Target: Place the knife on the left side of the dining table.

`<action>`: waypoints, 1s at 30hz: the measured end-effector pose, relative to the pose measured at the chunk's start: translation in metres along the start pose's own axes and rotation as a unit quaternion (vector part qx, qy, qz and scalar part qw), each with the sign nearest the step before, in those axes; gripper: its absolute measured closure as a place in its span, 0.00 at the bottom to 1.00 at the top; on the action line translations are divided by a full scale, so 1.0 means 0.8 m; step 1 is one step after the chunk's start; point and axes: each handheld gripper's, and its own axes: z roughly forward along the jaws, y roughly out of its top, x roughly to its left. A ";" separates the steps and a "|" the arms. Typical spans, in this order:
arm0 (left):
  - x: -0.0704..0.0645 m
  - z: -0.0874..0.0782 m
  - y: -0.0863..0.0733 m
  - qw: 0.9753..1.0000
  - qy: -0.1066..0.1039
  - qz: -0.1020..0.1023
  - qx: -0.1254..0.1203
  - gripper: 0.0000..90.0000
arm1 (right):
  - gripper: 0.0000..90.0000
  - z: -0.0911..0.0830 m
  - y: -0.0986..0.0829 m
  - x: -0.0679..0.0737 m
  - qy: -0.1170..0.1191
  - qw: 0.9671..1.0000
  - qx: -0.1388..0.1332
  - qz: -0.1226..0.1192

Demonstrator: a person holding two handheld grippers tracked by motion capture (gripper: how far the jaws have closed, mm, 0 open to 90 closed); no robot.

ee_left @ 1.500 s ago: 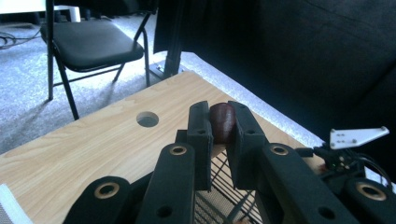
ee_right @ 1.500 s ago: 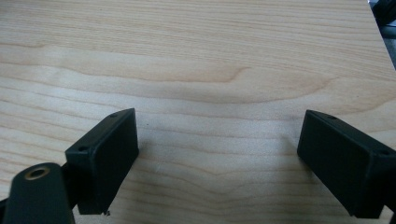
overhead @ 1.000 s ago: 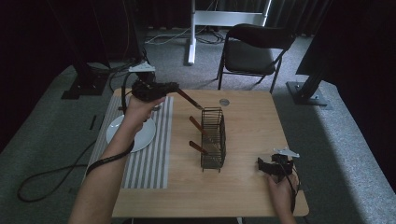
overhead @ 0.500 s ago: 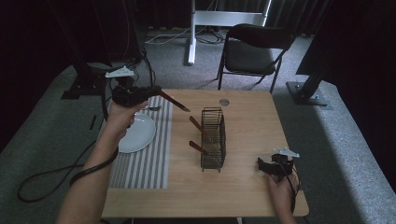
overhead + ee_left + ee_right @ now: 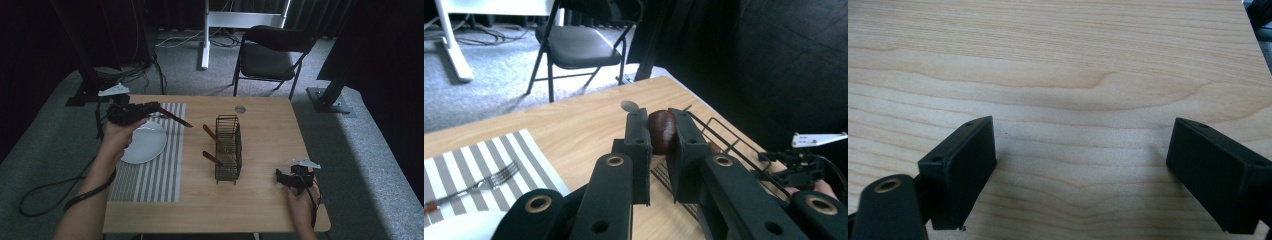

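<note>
Left claw [image 5: 159, 106] carried knife [image 5: 175, 117] leftward over placemat [image 5: 165, 150] edge; right claw [image 5: 1080, 170] wide.

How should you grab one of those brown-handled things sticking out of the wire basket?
Probably by the brown handle, where it pokes out through the left wall of the wire basket. It slants up and out over the bare table, so come from the striped mat side and close the jaws across the handle.
</note>
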 end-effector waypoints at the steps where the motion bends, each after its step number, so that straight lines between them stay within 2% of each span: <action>1: 0.001 -0.002 -0.003 1.000 0.005 -0.001 0.000 0.90 | 0.13 0.000 0.000 0.000 0.000 1.000 0.000 0.000; 13: 0.011 -0.025 -0.041 1.000 0.017 -0.015 0.001 0.90 | 0.13 0.000 0.000 0.000 0.000 1.000 0.000 0.000; 16: 0.010 -0.031 -0.052 1.000 0.015 -0.017 -0.003 0.90 | 0.13 0.000 0.000 0.000 0.000 1.000 0.000 0.000; 18: 0.006 -0.034 -0.059 1.000 0.023 -0.014 -0.001 0.90 | 0.13 0.000 0.000 0.000 0.000 1.000 0.000 0.000; 24: 0.008 -0.049 -0.080 0.999 0.027 -0.033 -0.009 0.90 | 0.13 0.000 0.000 0.000 0.000 1.000 0.001 0.001; 30: 0.011 -0.064 -0.101 0.998 0.032 -0.046 -0.004 0.90 | 0.13 0.000 0.000 0.000 0.000 1.000 0.001 0.001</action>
